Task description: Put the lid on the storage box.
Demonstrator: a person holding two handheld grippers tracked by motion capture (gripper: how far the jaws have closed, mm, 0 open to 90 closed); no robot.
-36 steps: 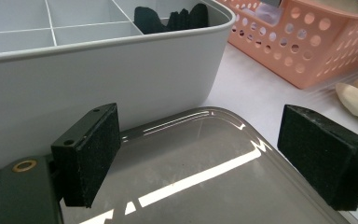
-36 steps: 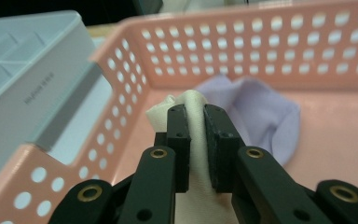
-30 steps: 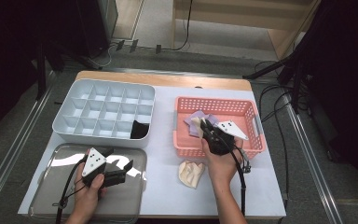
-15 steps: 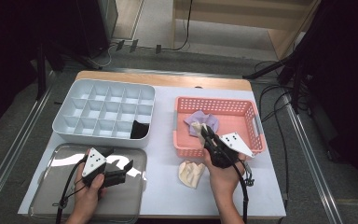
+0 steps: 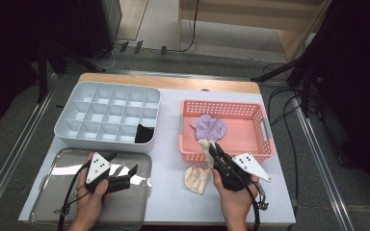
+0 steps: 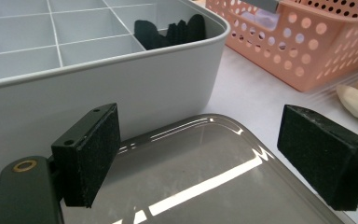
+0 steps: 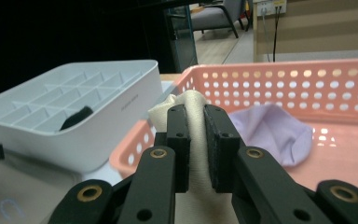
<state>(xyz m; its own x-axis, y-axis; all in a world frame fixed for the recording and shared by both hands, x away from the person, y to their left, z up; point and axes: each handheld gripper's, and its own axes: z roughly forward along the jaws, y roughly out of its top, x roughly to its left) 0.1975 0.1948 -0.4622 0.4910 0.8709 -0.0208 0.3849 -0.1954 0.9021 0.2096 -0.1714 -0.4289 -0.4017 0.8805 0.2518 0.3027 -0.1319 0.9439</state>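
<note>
My right gripper [image 5: 213,147] is shut on a cream cloth [image 5: 205,144], held just above the front rim of the pink basket [image 5: 265,129]. In the right gripper view the cream cloth [image 7: 195,140] is pinched between the jaws of the right gripper [image 7: 196,116]. A purple cloth [image 5: 208,127] lies in the basket. Another cream cloth [image 5: 197,178] lies on the table in front of the basket. My left gripper [image 5: 123,164] hangs open over the shiny tray [image 5: 53,211], nothing between its pads [image 6: 91,158].
A grey divided box [image 5: 107,115] stands at the back left with a black cloth [image 5: 143,134] in its near right compartment. The tray [image 6: 205,182] sits right against the box's front wall [image 6: 121,88]. Cables trail off the table's right side.
My right gripper has drawn back from inside the basket to its front rim, carrying the cream cloth with it. The left gripper has stayed put.
</note>
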